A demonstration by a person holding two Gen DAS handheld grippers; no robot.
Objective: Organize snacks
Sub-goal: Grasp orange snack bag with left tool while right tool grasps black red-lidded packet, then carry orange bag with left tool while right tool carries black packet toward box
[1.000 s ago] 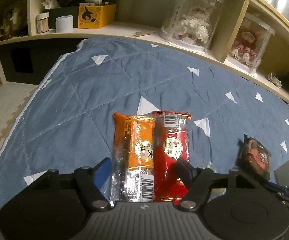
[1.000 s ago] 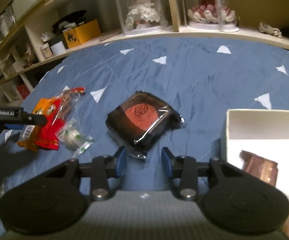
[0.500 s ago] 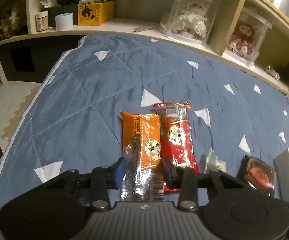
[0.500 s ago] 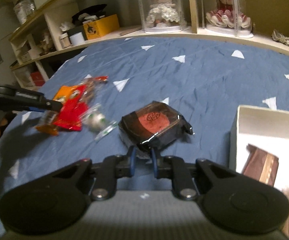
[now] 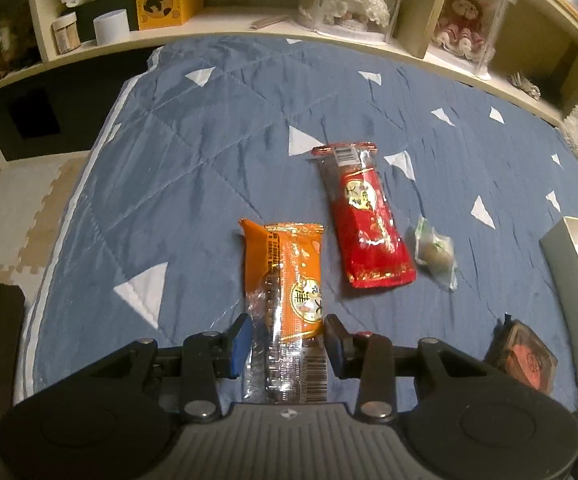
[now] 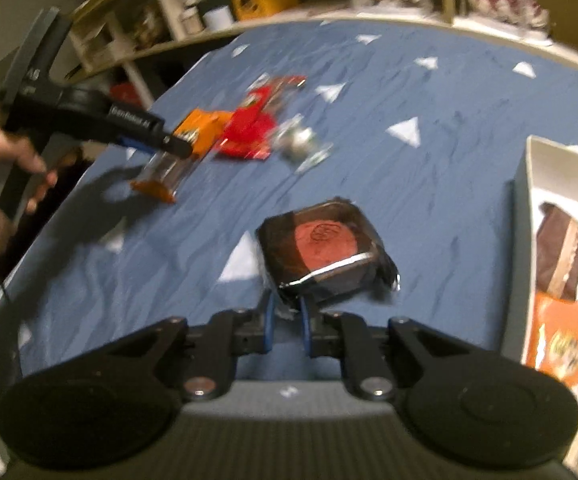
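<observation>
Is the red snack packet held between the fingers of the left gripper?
No, the left gripper holds the orange packet; the red packet lies apart.

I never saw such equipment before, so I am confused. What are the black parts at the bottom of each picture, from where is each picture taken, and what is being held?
A person holds a two-finger gripper in each hand; each carries a camera looking along its fingers. The left gripper is shut on the orange snack pack. The right gripper is shut on the wrapper edge of a dark wrapped cake. On the blue quilt lie a red snack pack and a small clear-wrapped sweet. At the right stands a white box with snacks already inside. The right view is blurred.
</observation>
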